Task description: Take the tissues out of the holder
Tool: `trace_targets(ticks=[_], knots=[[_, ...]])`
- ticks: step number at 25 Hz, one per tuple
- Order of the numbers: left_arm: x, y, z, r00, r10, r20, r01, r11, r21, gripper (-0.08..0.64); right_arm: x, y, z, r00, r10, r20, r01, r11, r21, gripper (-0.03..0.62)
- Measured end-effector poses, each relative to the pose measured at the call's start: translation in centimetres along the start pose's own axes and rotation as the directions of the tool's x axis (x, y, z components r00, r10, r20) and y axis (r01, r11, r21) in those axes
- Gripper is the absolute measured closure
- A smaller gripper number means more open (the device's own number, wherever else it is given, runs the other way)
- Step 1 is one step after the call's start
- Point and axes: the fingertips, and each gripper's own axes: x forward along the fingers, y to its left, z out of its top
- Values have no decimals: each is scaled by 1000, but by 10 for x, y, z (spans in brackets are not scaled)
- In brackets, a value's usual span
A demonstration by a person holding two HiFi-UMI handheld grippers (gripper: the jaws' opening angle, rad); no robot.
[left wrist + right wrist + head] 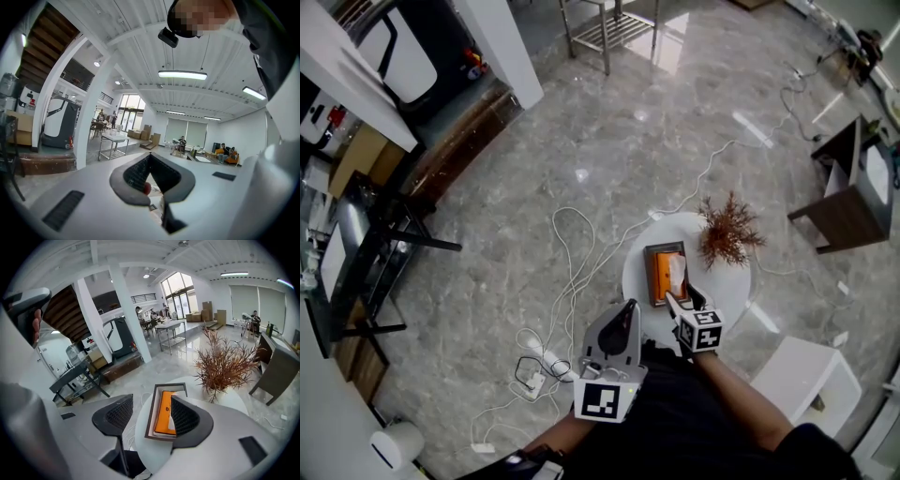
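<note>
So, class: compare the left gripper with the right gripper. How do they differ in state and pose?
The left gripper has its fingers shut together; the right gripper has its fingers apart, gripping nothing. The left gripper points roughly level across the room; the right gripper tilts down at the tissue holder on the round white table. Both are white with dark fingers.

The holder (657, 281) is bright orange, tissues (677, 272) white, table (727, 286) white, plant (729, 232) rusty brown, floor (656, 141) grey marble-veined.
</note>
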Motion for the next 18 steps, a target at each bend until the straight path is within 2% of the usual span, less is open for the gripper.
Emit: trace_targets(ticks=[5, 10, 14, 18], knots=[[4, 14, 0, 1000, -19, 1, 19, 1000, -7, 560, 18, -6, -12, 998, -21, -54, 22, 999, 28, 334], [12, 30, 3, 1000, -29, 2, 29, 999, -20, 560, 39, -15, -20, 993, -86, -85, 81, 994, -67, 334], [14, 39, 2, 999, -32, -2, 31, 999, -28, 559, 53, -25, -32, 986, -114, -125, 108, 993, -52, 334], [16, 47, -2, 999, -42, -21, 41, 999, -33, 560, 64, -28, -28, 984, -117, -134, 116, 993, -18, 327]])
